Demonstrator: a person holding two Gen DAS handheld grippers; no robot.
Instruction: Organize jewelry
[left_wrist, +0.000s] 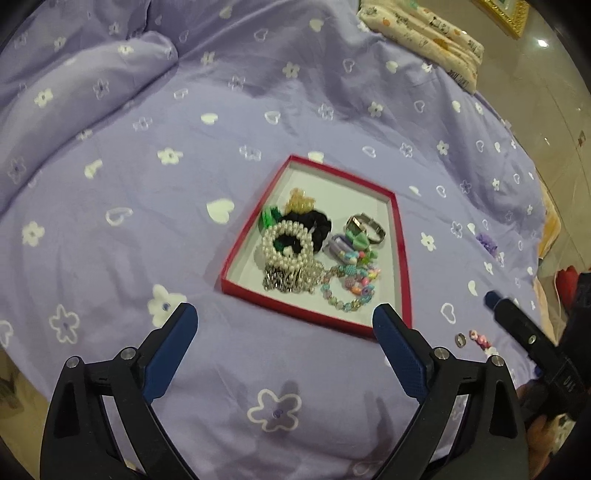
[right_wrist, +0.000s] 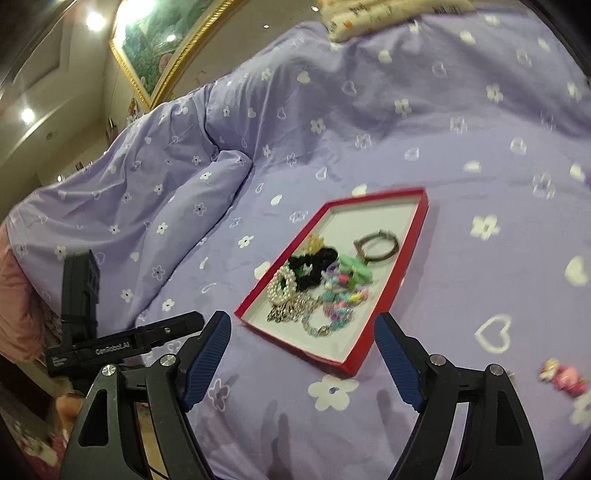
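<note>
Shallow red tray (left_wrist: 402, 236) on a lilac flowered bedspread (left_wrist: 155, 206), holding a heap of jewelry — pearl bracelet (left_wrist: 286, 243), black scrunchie (left_wrist: 314, 221), metal bangle (left_wrist: 365, 228), pastel bead strands (left_wrist: 351, 288). Left gripper (left_wrist: 285, 323) spread wide, empty, poised just short of the tray. Right gripper (right_wrist: 303, 332) likewise parted, empty. Pink charm (right_wrist: 563, 376) and small ring (left_wrist: 460, 339) loose on the bedspread — right of the tray.
</note>
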